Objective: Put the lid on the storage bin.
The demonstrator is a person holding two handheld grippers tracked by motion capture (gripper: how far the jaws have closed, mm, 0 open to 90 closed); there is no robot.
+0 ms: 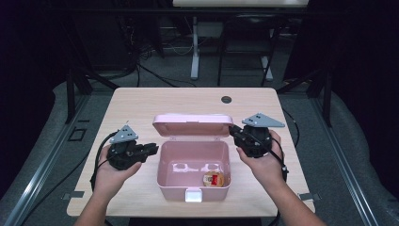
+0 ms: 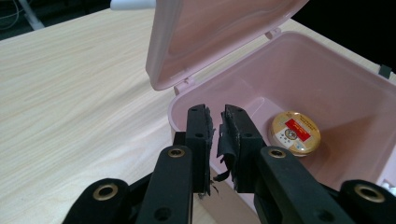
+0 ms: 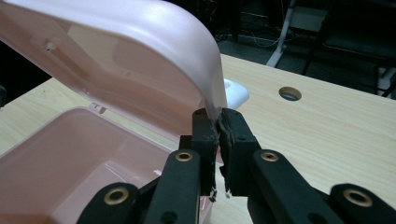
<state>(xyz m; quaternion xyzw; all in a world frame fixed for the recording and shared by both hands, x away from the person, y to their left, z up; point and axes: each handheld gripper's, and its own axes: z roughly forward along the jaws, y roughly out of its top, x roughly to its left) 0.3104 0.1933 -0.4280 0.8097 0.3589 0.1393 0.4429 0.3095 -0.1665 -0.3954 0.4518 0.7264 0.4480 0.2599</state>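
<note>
Your right gripper is clenched on the edge of the pink lid: in the right gripper view the thin rim of the lid drops straight down between its two black jaws, and the pads press on it from both sides. The lid stands raised above and to the left of that gripper, tilted over the open pink box, whose inside lies low on the gripper's left. Just beyond the jaws a white latch pokes out from behind the lid, and farther off on the tabletop there is a round hole. Your left gripper holds nothing: in the left gripper view its jaws stand close together with a narrow gap between the pads and only air in it. It sits just beside the box, with the near wall of the box right under and ahead of its jaws. A small round tin with a gold rim and a red label lies on the floor of the box, a little ahead and to the right of that gripper's tips. In the high view your left gripper is at the box's left wall and your right gripper at the right end of the lid, with the tin in the box's near right corner.
</note>
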